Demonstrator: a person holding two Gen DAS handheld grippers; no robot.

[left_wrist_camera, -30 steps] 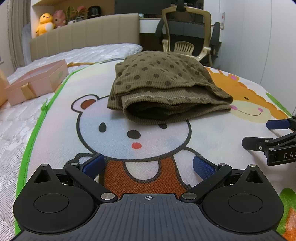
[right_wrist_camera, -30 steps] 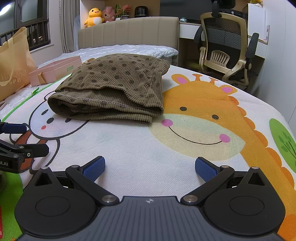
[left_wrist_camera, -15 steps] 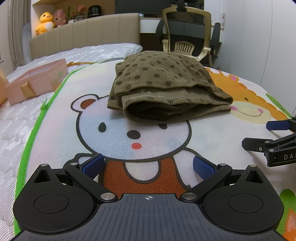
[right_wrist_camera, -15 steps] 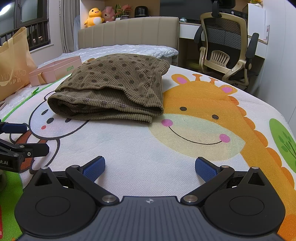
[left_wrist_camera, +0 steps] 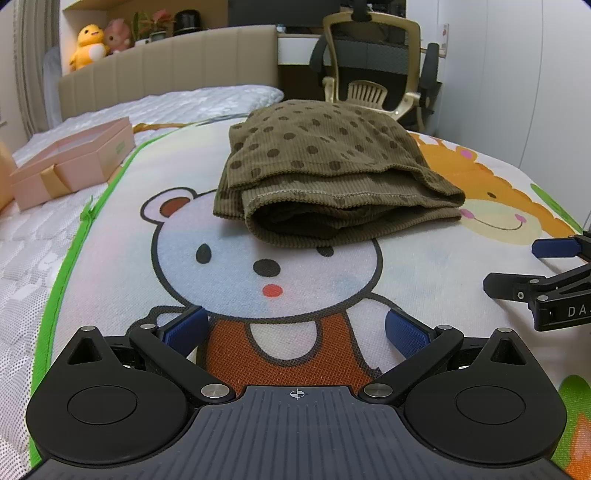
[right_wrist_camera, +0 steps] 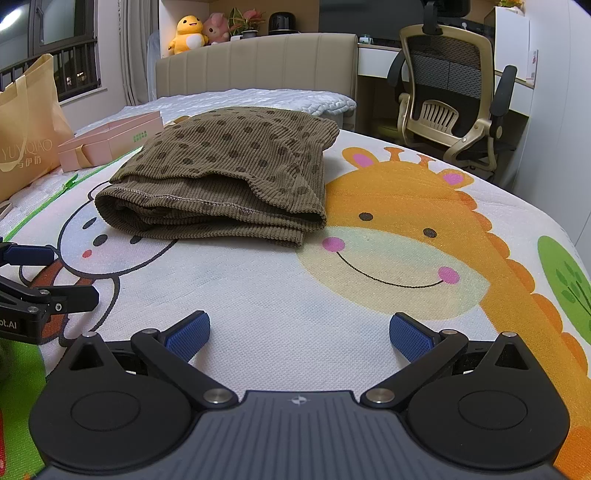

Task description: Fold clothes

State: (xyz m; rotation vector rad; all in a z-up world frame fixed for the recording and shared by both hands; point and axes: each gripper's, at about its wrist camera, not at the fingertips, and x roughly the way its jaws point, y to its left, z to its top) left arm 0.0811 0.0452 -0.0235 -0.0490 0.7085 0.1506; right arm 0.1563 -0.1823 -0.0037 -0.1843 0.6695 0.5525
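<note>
Left hand-held gripper and right hand-held gripper hover side by side, jaws spread.

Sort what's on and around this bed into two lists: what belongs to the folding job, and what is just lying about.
Belongs to the job:
- brown polka-dot garment, already folded on the cartoon mat
- left gripper, open
- right gripper, open

Just lying about:
- pink gift box
- tan shopping bag
- yellow duck plush
- office chair

Both grippers: black body w/ ribbed grey top, silver screws, blue-padded fingers, white lettering.
</note>
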